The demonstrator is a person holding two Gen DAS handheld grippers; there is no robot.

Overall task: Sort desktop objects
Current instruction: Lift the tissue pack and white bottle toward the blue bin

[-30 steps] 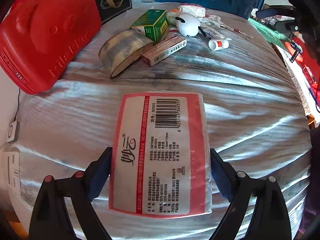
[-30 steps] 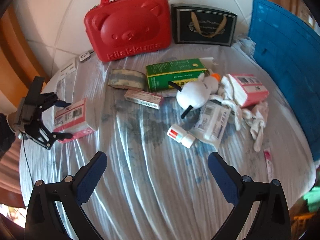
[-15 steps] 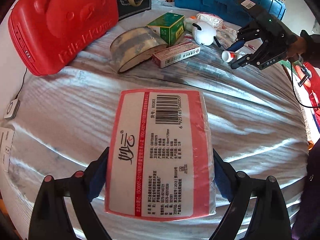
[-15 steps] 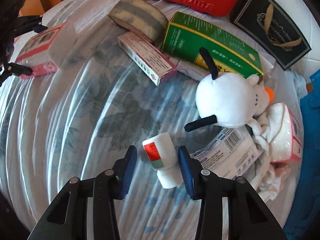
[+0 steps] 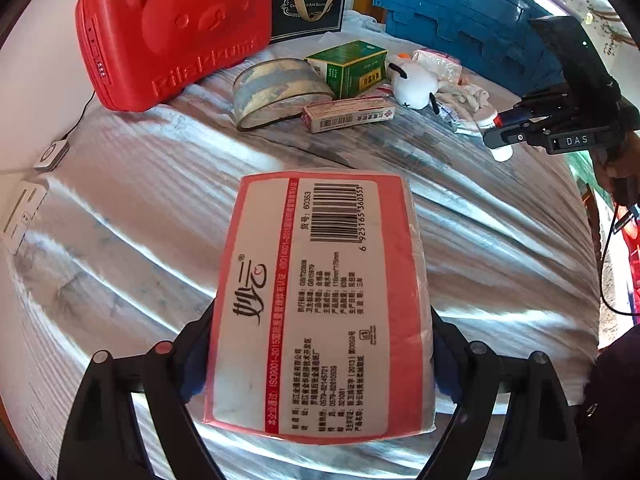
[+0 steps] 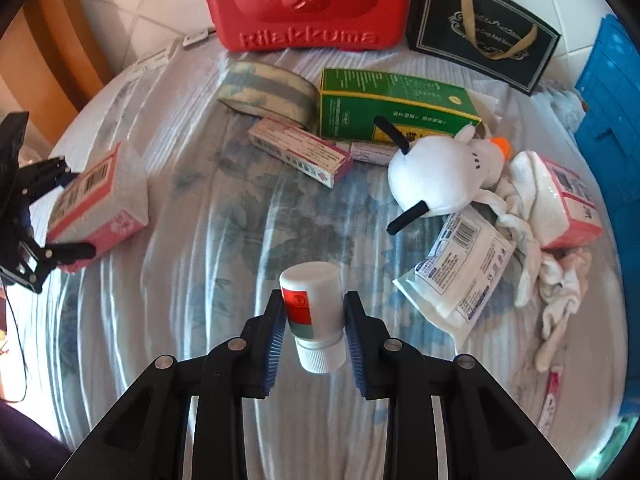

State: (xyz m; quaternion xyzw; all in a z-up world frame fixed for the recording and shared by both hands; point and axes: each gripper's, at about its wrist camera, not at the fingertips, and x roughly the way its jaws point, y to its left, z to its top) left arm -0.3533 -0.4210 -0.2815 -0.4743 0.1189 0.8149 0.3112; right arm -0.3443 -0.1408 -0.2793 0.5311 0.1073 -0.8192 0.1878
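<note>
Right wrist view: the small white bottle point(image 6: 313, 312) is pinched crosswise by the right gripper point(image 6: 314, 328), whose jaws have just been closing; being round, it could be squeezed out. Farther left, the tissue pack point(image 5: 320, 304) is clamped wide in the left gripper point(image 5: 320, 360), above the cloth-covered table point(image 5: 500, 248); the soft wrapper may slip.

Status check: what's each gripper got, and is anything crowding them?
Left gripper clamped on pink tissue pack. Right gripper just closed on small white bottle. White plush toy and wipes packet lie nearby, apart from the bottle.
</note>
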